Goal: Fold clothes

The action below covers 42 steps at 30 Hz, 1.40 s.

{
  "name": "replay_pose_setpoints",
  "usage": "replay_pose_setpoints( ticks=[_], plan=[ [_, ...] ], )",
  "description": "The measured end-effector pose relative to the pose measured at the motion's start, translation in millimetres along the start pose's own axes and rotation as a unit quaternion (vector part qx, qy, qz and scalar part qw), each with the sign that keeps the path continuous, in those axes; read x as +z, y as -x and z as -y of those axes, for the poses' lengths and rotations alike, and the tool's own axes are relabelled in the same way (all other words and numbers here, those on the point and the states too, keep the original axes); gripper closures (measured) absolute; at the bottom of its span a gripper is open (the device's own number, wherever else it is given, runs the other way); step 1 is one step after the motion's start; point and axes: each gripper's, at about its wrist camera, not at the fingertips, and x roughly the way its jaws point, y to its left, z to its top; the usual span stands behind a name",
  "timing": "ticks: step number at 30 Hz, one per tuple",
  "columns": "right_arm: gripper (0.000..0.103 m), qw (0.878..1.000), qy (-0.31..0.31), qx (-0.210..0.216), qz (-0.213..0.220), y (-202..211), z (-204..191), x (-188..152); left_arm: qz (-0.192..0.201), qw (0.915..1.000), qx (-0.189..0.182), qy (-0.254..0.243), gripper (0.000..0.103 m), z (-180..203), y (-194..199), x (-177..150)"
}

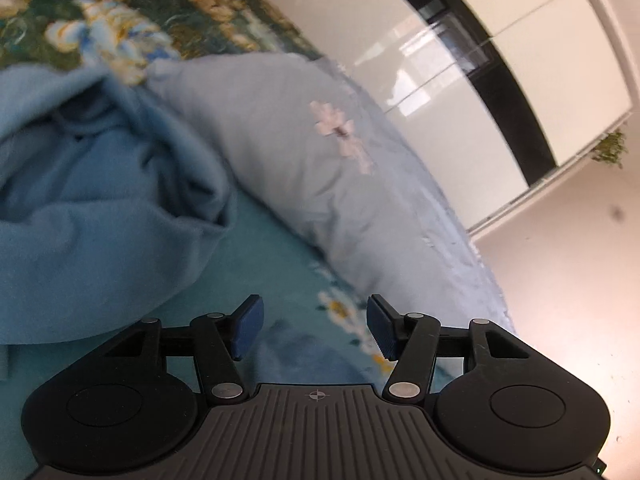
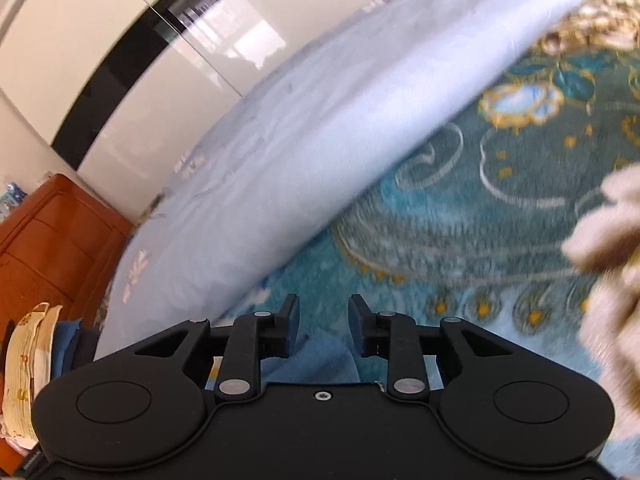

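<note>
A crumpled blue fleece garment [image 1: 100, 208] lies on the teal floral bedspread [image 1: 288, 264], left of and beyond my left gripper [image 1: 316, 320]. That gripper is open, with only bedspread showing between its blue pads. My right gripper [image 2: 323, 320] also stands open above the bedspread [image 2: 460, 220]. A fold of blue cloth [image 2: 320, 356] lies below and behind its fingers, and the pads do not press on it. A beige knitted garment [image 2: 612, 240] sits at the right edge of the right wrist view.
A pale blue pillow [image 1: 320, 168] lies along the bed's far side, also the pillow [image 2: 300, 140] ahead of my right gripper. Behind it stands a glossy white wardrobe [image 1: 500, 60] with a black strip. An orange wooden cabinet [image 2: 52, 240] and stacked fabrics [image 2: 28, 360] are at left.
</note>
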Motion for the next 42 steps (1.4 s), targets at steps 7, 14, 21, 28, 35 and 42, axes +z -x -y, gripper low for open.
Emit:
replay_pose_setpoints(
  ticks=[7, 14, 21, 28, 35, 42],
  plan=[
    [0.073, 0.993, 0.101, 0.066, -0.005, 20, -48, -16, -0.067, 0.9904, -0.075, -0.094, 0.049, 51, -7, -31],
    [0.074, 0.972, 0.192, 0.082, -0.108, -7, -80, -62, -0.115, 0.9867, -0.048, -0.105, 0.048, 45, -38, -52],
    [0.074, 0.973, 0.185, 0.090, -0.106, -6, -82, -61, -0.097, 0.9928, -0.031, -0.063, 0.040, 22, -46, -38],
    [0.074, 0.962, 0.221, 0.084, -0.135, -15, -88, -78, -0.086, 0.9908, -0.018, -0.103, 0.036, 28, -49, -47],
    [0.080, 0.976, 0.177, 0.032, -0.120, -41, -74, -57, -0.091, 0.9884, -0.018, -0.120, 0.035, 29, -52, -50],
    [0.070, 0.979, 0.169, 0.052, -0.100, -13, -74, -53, -0.097, 0.9890, -0.030, -0.107, 0.034, 37, -22, -48]
  ],
)
